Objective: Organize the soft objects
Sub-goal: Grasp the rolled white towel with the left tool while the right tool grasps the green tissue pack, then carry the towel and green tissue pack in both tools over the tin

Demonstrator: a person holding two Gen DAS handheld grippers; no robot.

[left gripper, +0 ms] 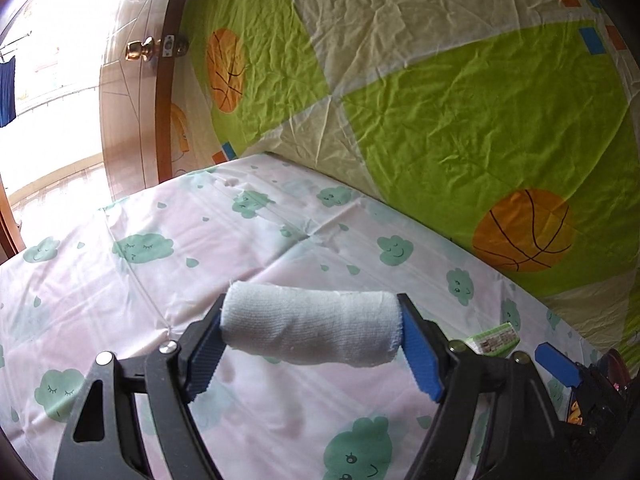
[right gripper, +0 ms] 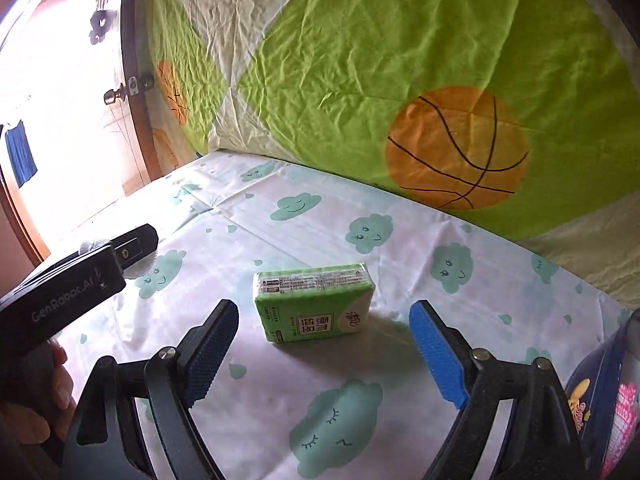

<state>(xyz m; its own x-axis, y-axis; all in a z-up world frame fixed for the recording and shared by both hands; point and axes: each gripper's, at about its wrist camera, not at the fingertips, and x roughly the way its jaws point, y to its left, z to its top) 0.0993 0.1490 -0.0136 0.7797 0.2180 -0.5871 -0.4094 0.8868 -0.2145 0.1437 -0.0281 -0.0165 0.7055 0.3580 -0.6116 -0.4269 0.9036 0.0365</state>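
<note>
A rolled white towel (left gripper: 312, 330) hangs just above the cloud-print sheet (left gripper: 160, 280), and my left gripper (left gripper: 312, 320) is shut on its two ends with the blue pads. A green tissue pack (right gripper: 314, 304) lies flat on the sheet (right gripper: 360, 360). My right gripper (right gripper: 324, 312) hovers over the near side of the pack, open, with its pads well clear on both sides. In the left wrist view the same pack (left gripper: 496, 338) shows to the right, beside a blue pad (left gripper: 558, 364) of the right gripper. One black finger (right gripper: 134, 246) of the left gripper shows at the left of the right wrist view.
A green and cream quilt with basketball prints (right gripper: 440, 80) rises like a wall behind the bed. A wooden door with a brass knob (left gripper: 140, 50) stands at the far left. A dark item with cartoon print (right gripper: 600, 400) sits at the lower right. A hand (right gripper: 60, 380) holds the left gripper.
</note>
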